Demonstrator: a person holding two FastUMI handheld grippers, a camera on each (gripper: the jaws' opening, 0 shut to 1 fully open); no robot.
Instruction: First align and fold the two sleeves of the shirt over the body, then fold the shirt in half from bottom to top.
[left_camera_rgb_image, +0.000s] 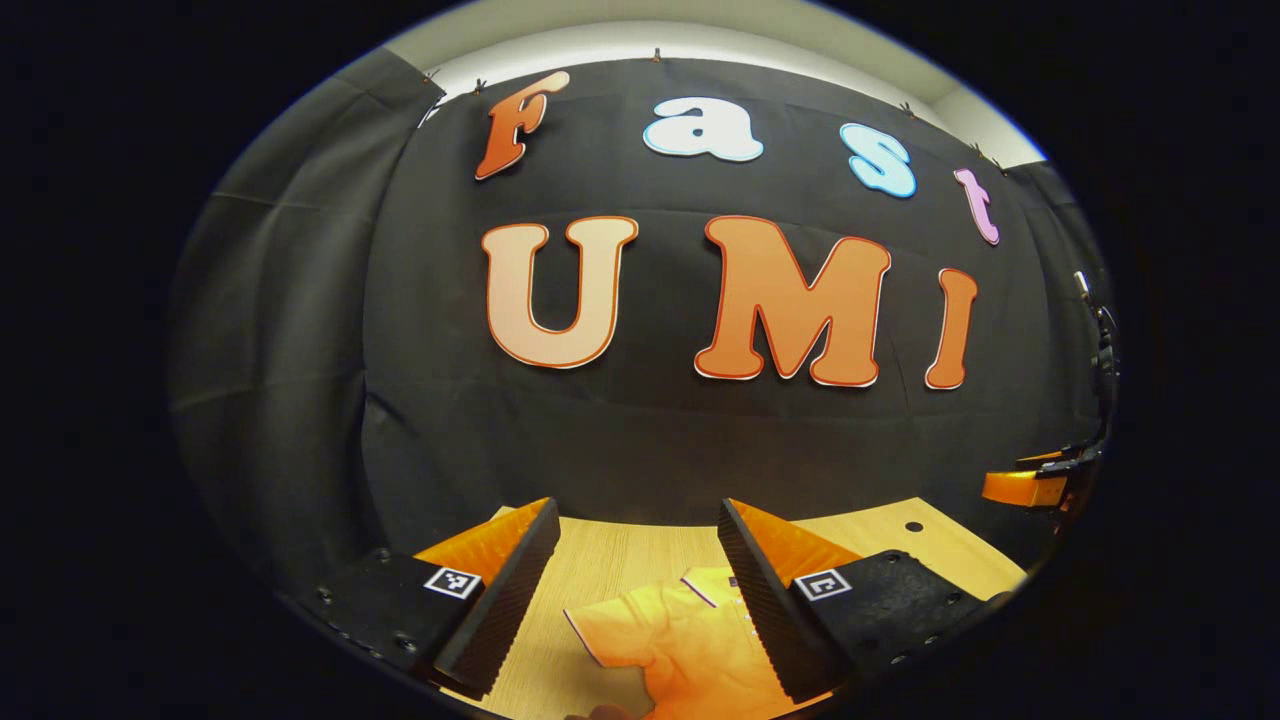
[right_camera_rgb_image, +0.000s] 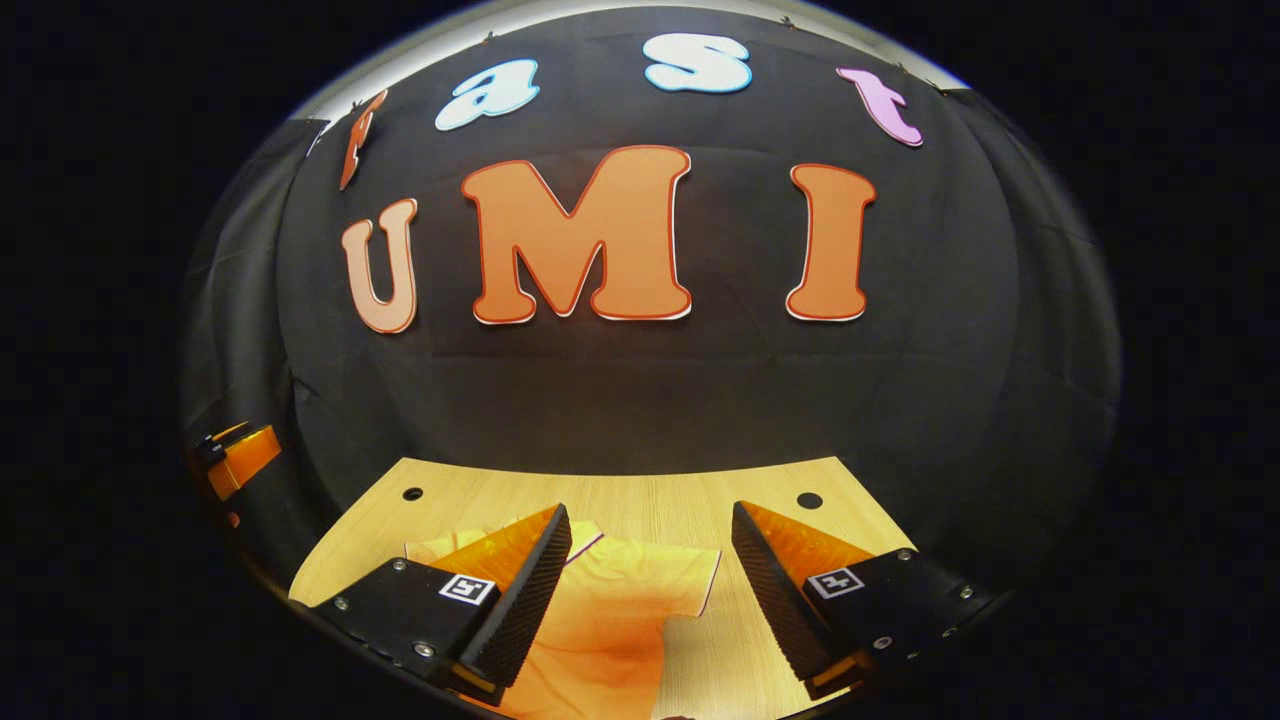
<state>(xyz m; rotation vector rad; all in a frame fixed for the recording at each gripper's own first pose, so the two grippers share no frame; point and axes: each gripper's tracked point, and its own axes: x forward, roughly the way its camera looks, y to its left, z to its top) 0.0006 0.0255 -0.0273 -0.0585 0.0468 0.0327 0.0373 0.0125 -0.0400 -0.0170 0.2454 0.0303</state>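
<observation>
An orange shirt (left_camera_rgb_image: 680, 640) with thin dark trim lies flat on the wooden table (left_camera_rgb_image: 620, 560). In the left gripper view its collar and one short sleeve show below and between my left gripper's (left_camera_rgb_image: 638, 575) fingers, which stand wide open above the cloth. In the right gripper view the shirt (right_camera_rgb_image: 620, 620) spreads out with a short sleeve toward the right, and my right gripper (right_camera_rgb_image: 650, 580) hangs open over it, holding nothing. The right gripper (left_camera_rgb_image: 1040, 485) also shows at the far right edge of the left gripper view, and the left gripper (right_camera_rgb_image: 235, 455) at the left edge of the right gripper view.
The black cloth wall closes the back and sides just behind the table's far edge. Two small dark holes (right_camera_rgb_image: 412, 493) (right_camera_rgb_image: 809, 499) mark the table's far corners. Bare wood lies between the shirt and the far edge.
</observation>
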